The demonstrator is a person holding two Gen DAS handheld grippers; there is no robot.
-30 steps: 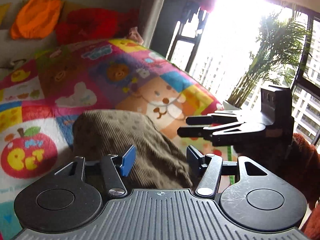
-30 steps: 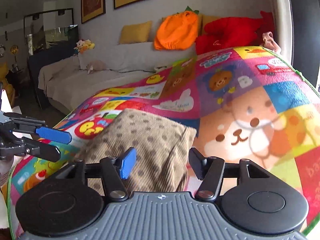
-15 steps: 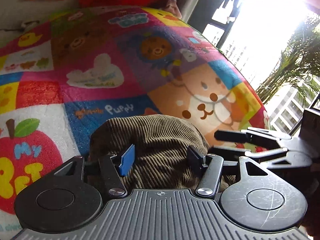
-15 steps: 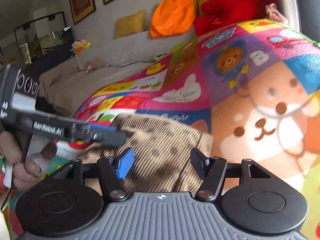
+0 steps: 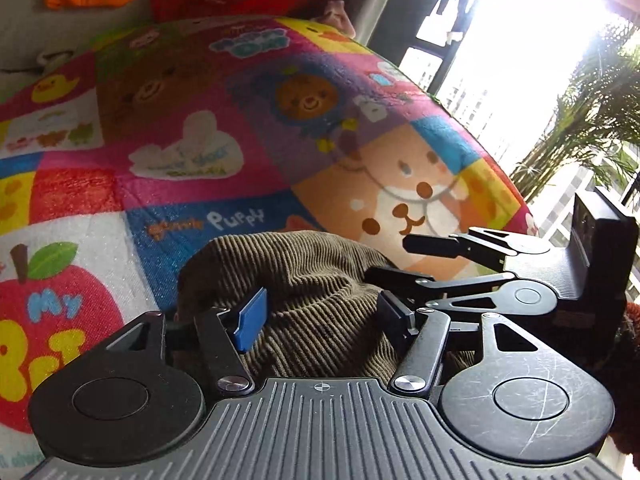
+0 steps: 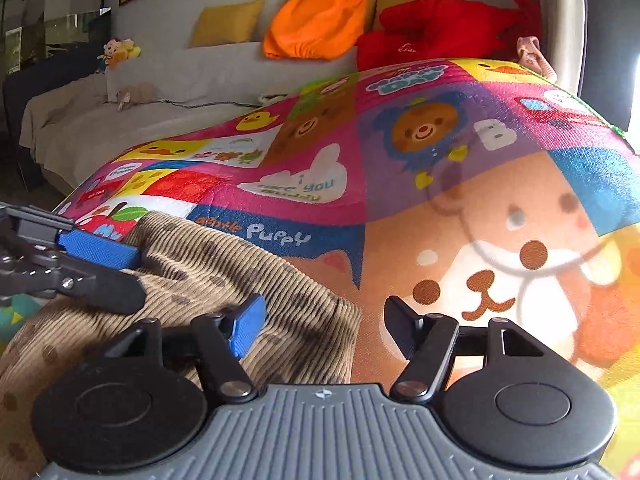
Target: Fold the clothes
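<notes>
A brown dotted corduroy garment (image 5: 304,280) lies folded on the colourful cartoon mat (image 5: 200,128). My left gripper (image 5: 320,314) is open, its fingers over the near part of the garment. In the right wrist view the garment (image 6: 224,272) lies at the lower left. My right gripper (image 6: 324,328) is open over the garment's right edge and the mat (image 6: 480,184). The right gripper also shows in the left wrist view (image 5: 392,260), open at the garment's right side. The left gripper shows in the right wrist view (image 6: 132,276), open on the garment's left side.
A grey sofa (image 6: 160,92) stands behind the mat with an orange pumpkin cushion (image 6: 316,20), a red plush (image 6: 440,28) and a yellow pillow (image 6: 224,24). A bright window with a palm plant (image 5: 592,128) is to the right.
Both grippers have come lower and closer to the garment, and nearer to each other. Both stay open.
</notes>
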